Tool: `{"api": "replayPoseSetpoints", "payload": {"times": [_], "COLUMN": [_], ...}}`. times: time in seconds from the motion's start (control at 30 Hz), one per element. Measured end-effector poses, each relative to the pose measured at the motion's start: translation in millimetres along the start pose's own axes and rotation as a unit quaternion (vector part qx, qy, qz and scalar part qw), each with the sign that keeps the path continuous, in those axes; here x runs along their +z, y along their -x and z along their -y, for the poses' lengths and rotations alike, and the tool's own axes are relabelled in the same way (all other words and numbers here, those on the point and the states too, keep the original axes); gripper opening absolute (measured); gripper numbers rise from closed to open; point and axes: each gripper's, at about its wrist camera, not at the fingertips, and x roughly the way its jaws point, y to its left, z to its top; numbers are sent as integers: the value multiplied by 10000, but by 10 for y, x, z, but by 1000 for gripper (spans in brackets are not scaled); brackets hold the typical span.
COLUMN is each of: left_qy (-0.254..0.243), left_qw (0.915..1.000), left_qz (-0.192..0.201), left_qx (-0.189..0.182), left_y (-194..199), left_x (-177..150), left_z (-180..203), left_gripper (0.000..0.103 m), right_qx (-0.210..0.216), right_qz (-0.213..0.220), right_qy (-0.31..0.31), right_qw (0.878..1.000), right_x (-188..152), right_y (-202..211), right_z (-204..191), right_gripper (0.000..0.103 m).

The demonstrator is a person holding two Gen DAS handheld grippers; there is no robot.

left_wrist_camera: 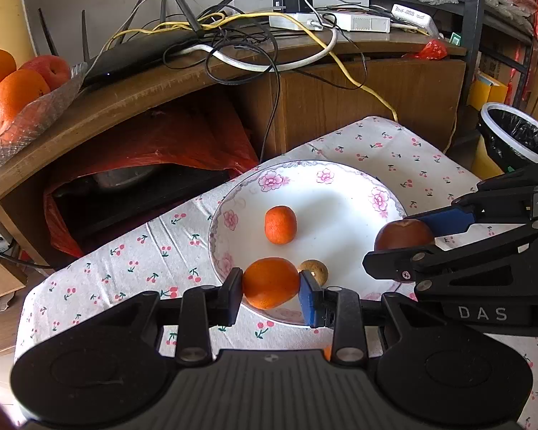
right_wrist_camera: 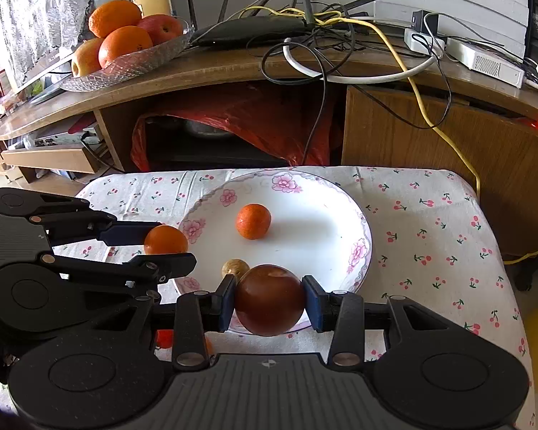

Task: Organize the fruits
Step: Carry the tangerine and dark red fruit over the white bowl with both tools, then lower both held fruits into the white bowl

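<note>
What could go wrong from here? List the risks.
1. The left gripper and right gripper work close together over the plate; they could collide.
2. The round orange and dark red fruit might slip from the flat pads.
3. Either could knock the small brown fruit.

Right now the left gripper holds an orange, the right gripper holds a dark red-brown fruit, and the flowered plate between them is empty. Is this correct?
Not quite: the flowered plate is not empty. The right wrist view shows a small orange and a small tan fruit lying on it. The rest stands: the left gripper holds an orange, and the right gripper holds a dark red-brown fruit.
</note>
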Motion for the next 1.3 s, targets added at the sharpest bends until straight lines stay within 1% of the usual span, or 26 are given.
{"api": "replayPoseSetpoints", "payload": {"times": [0.83, 1.3], "left_qy": [-51, -71], "left_qw": [9999, 9999], "left_qz": [-35, -51], "left_qx": [100, 116], "left_y": [-186, -282], "left_x": [104, 104], "left_z": [-21, -31], "left_gripper": [40, 40], "right_qx": [-14, -4], "right_qz": [17, -10], "right_qy": [-39, -68], "right_qw": [10000, 10000], "right_x": [72, 82], "right_y": [-175, -261], "right_z": [100, 144], "right_gripper": [36, 36]}}
